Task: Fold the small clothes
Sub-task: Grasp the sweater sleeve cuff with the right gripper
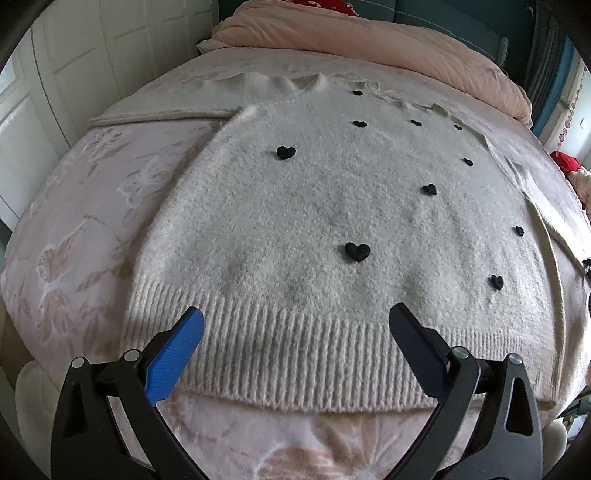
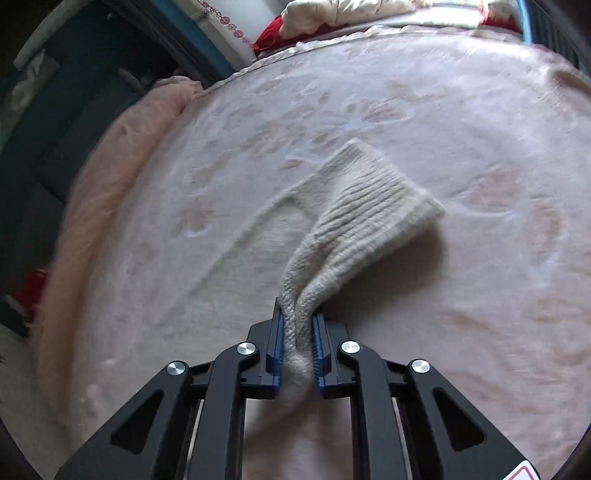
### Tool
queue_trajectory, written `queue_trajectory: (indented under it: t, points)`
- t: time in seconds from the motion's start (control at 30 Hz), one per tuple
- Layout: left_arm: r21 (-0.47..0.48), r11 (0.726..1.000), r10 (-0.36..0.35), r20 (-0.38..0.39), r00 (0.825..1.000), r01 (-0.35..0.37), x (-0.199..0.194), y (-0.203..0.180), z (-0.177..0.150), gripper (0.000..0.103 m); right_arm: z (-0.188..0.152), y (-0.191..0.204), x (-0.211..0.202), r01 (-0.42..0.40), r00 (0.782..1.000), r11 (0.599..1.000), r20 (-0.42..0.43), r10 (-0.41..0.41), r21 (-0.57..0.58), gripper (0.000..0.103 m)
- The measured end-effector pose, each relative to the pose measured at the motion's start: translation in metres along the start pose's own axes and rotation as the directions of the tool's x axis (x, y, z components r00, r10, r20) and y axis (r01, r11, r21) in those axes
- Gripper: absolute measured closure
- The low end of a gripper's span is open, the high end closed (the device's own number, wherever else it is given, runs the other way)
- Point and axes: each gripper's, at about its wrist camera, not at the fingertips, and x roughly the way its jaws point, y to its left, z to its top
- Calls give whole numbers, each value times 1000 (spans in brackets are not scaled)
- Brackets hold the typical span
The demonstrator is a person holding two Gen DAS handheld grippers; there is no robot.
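A fluffy white sweater with small black hearts lies flat on the pink bed, its ribbed hem nearest me. My left gripper is open and empty, hovering just above the hem. In the right wrist view, my right gripper is shut on the sweater's ribbed sleeve cuff and holds it lifted a little above the bedcover. The rest of that sleeve trails away to the left on the bed.
The pink patterned bedcover spreads around the sweater. A bunched pink duvet lies at the far side of the bed. White cupboard doors stand to the left. Red and white bedding lies beyond the bed's far edge.
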Motion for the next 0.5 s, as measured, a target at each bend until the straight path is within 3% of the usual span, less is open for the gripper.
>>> queue_trajectory:
  t: [0.1,0.2,0.3,0.37,0.4,0.5]
  points:
    - [-5,1000,-6,2,1000,6,2,5,2,5,3,32,-23,-117,990,993,75,118,-26,91]
    - [-33,999,-26,4,1000,26,2,12,6,5,-6,97,-56,-291,949,947,83,304,-139,91]
    - [-70,996,-44,18,999,45,-2,23,11,5,-43,191,-98,-472,867,822,1,499,-319,91]
    - [-86,995,-46,33,998,48,-5,28,13,5,-89,258,-123,-567,803,693,-112,586,-445,90]
    - [-96,994,-48,40,998,52,-6,31,15,5,-118,290,-130,-611,771,623,-190,608,-489,90]
    - [-141,987,-67,60,996,75,-11,43,24,5,-203,349,-125,-703,702,483,-401,588,-522,84]
